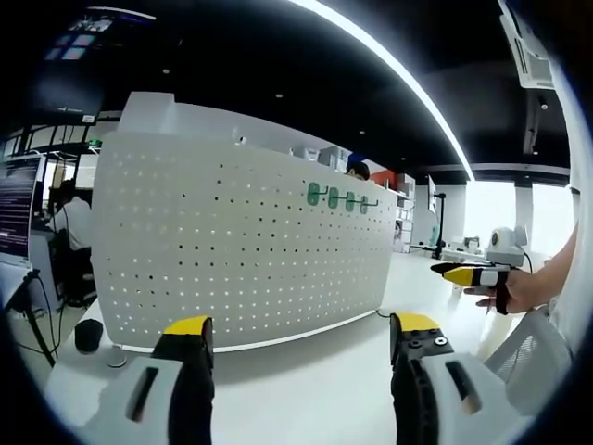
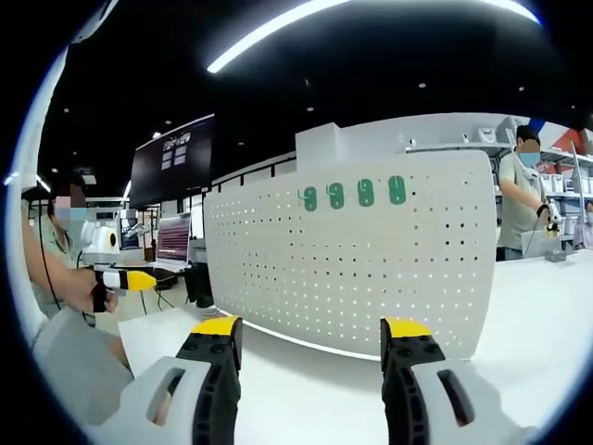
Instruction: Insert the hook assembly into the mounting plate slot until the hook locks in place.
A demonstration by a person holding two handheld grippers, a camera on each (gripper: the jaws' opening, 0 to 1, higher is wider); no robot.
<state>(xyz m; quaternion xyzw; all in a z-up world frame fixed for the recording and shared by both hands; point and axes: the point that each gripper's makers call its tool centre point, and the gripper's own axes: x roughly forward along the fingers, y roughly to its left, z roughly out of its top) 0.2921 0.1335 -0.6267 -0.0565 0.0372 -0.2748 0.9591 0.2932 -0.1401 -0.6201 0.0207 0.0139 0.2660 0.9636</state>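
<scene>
White table (image 1: 306, 371) bears a pegboard (image 1: 232, 250) with green hooks (image 2: 352, 194), perhaps four; both fingers spread.

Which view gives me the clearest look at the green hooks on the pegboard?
The right gripper view: the four green hooks sit near the middle of the picture, facing the camera, spaced apart along the top of the white pegboard. In the left gripper view the green hooks look smaller and bunched, seen at a slant.

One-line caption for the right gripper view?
Open right gripper faces a white pegboard carrying four green hooks; nothing held.
</scene>
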